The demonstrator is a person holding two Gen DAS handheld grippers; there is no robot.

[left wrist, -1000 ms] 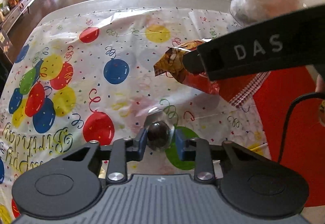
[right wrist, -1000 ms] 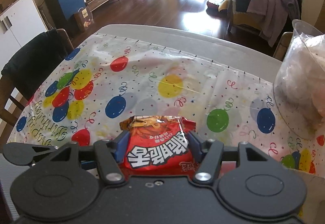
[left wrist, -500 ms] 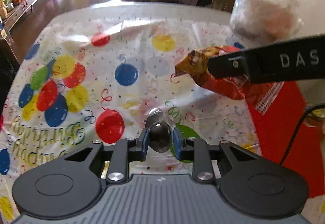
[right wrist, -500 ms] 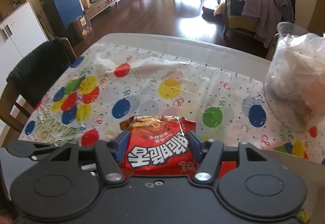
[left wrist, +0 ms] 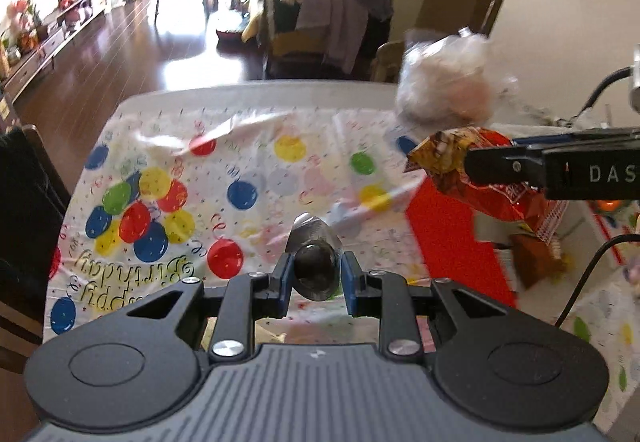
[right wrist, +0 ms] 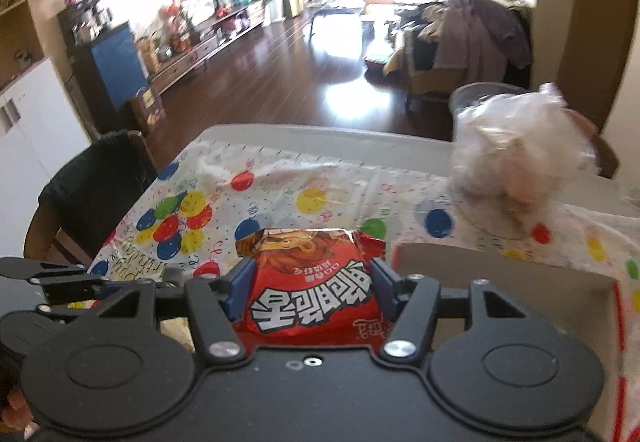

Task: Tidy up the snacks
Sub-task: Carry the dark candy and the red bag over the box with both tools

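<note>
My left gripper is shut on a small dark round sweet in a clear, silvery wrapper, held above the balloon tablecloth. My right gripper is shut on a red snack bag with white lettering. That bag also shows in the left wrist view, held in the air at the right, above an open red-lined box. The box's grey wall stands just right of my right gripper.
A clear plastic bag of pale stuff sits at the table's far right corner. A dark chair stands at the table's left side. A black cable hangs at the right. Living room furniture lies beyond.
Both grippers have risen and tilted up, so more of the room shows. The right gripper with the red bag has moved right, over the red-lined box. Both grips are unchanged.
</note>
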